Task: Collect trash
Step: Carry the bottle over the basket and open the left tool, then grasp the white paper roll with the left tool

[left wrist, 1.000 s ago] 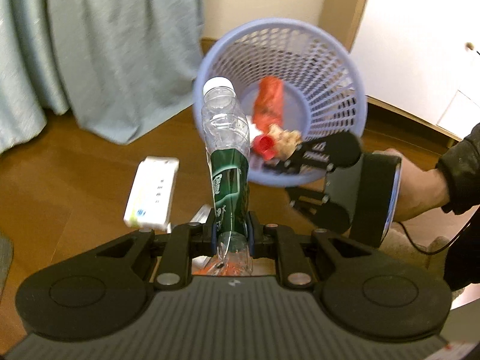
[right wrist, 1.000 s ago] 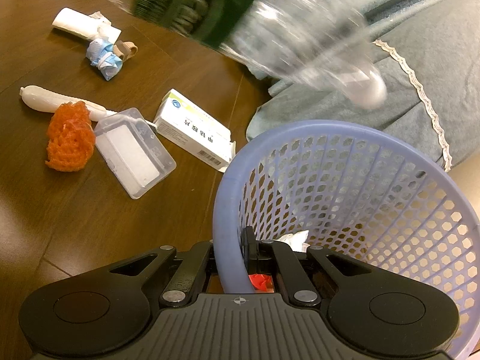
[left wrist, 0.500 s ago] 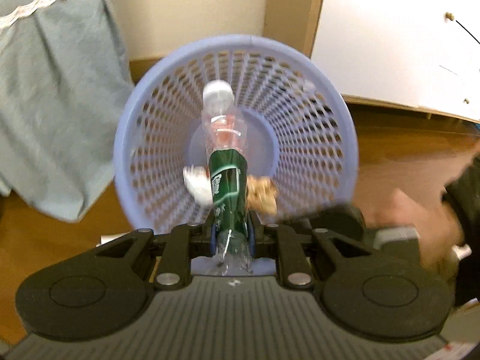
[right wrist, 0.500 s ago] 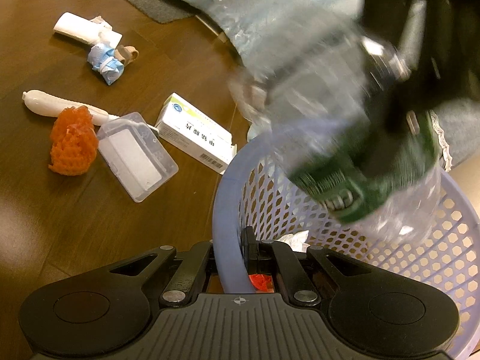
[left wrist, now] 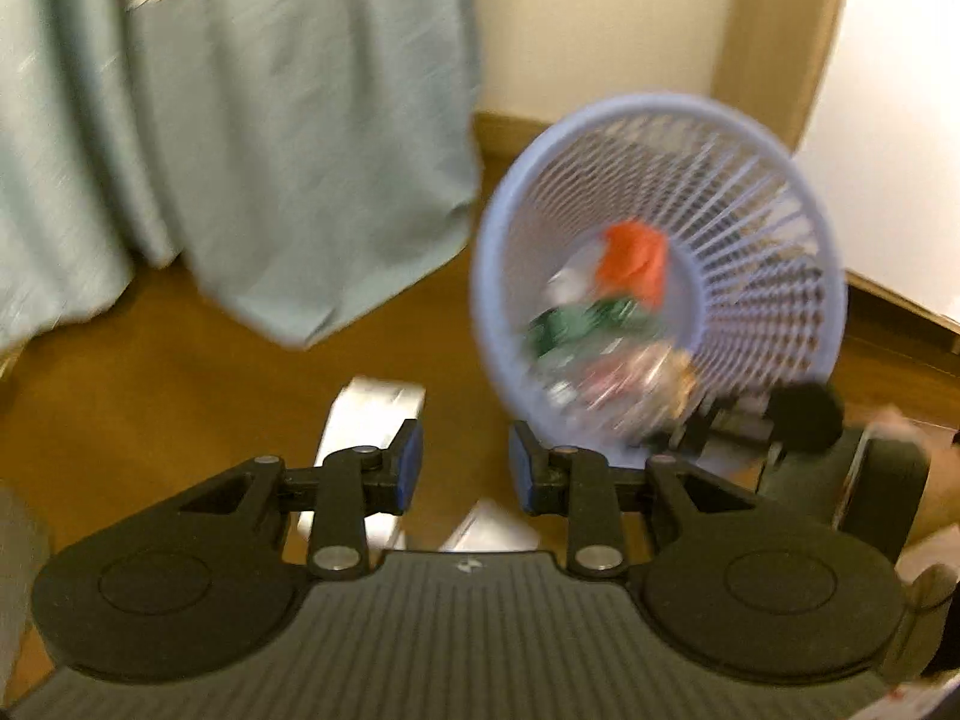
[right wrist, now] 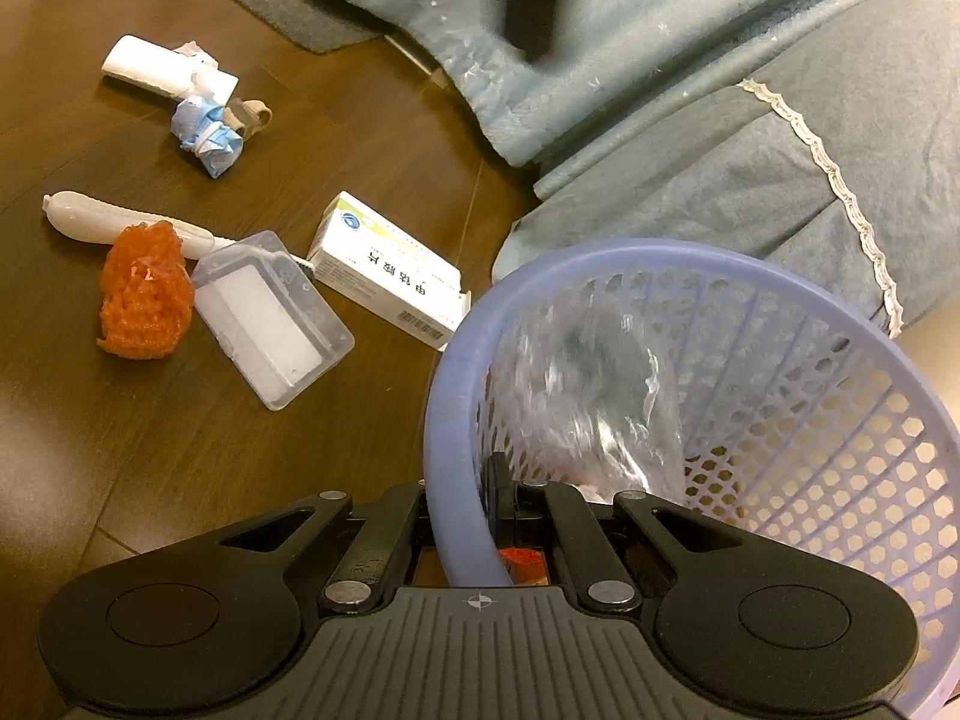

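The lilac mesh basket (left wrist: pixel 774 204) stands tilted on the wooden floor, and my right gripper (right wrist: pixel 465 516) is shut on its rim (right wrist: pixel 447 420). Inside lies the clear plastic bottle (left wrist: pixel 591 330) with a green label, blurred, beside an orange net and other scraps. The same bottle (right wrist: pixel 591 396) fills the basket's near side in the right wrist view. My left gripper (left wrist: pixel 465 468) hangs to the left of the basket, its jaws opening with nothing between them. On the floor lie a white box (right wrist: pixel 390 273), a clear plastic case (right wrist: pixel 270 330), an orange net (right wrist: pixel 141 300), a white tube (right wrist: pixel 90 222) and crumpled paper (right wrist: pixel 198 102).
Grey-green bed drapes (left wrist: pixel 252 138) hang to the left of the basket, with a lace-trimmed fold (right wrist: pixel 780 168) just behind it. A white cabinet (left wrist: pixel 900 150) and wooden skirting stand at the right. A dark mat (right wrist: pixel 288 6) lies under the drape's edge.
The left gripper let go of the bottle, which dropped into the basket, and its jaws parted. It then swung left, off the basket's mouth. The right gripper kept still on the rim.
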A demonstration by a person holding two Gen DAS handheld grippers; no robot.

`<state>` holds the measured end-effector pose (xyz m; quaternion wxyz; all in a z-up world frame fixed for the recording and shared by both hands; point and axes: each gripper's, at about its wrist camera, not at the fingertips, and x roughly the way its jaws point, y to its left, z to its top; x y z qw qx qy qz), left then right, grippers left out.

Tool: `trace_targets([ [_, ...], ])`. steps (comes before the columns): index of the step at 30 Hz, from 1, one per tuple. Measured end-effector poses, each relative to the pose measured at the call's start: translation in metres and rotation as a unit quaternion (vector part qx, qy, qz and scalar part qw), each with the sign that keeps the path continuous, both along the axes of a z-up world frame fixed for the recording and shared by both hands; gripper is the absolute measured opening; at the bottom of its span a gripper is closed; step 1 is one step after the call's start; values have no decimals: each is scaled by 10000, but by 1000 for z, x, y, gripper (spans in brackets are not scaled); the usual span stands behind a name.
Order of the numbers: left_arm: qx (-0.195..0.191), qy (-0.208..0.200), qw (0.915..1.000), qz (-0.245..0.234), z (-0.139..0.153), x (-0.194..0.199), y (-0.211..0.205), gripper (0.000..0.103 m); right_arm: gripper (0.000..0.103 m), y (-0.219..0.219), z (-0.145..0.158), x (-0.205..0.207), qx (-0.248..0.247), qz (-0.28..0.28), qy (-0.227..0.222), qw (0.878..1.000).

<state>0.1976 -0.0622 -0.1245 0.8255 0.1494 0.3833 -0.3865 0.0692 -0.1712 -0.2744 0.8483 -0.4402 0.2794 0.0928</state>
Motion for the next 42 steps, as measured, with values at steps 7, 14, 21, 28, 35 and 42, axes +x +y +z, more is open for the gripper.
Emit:
trace_targets([
  [7, 183, 472, 9965, 666, -33, -22, 60, 26, 0, 0, 0, -1, -32, 11, 20, 10000],
  [14, 343, 617, 9935, 896, -55, -38, 81, 26, 0, 1, -1, -1, -66, 26, 38, 10000],
  [21, 623, 407, 9905, 1156, -74, -46, 100, 30, 0, 1, -2, -1, -60, 28, 37, 10000],
  [28, 954, 244, 9813, 1654, -92, -30, 133, 53, 0, 1, -2, -1, -67, 34, 45, 10000],
  [35, 1274, 136, 9777, 1665, -123, -12, 153, 59, 0, 1, -2, -2, -87, 45, 61, 9999],
  [42, 1237, 394, 9752, 1793, -145, 10, 171, 59, 0, 1, -3, -3, -104, 65, 77, 9999],
])
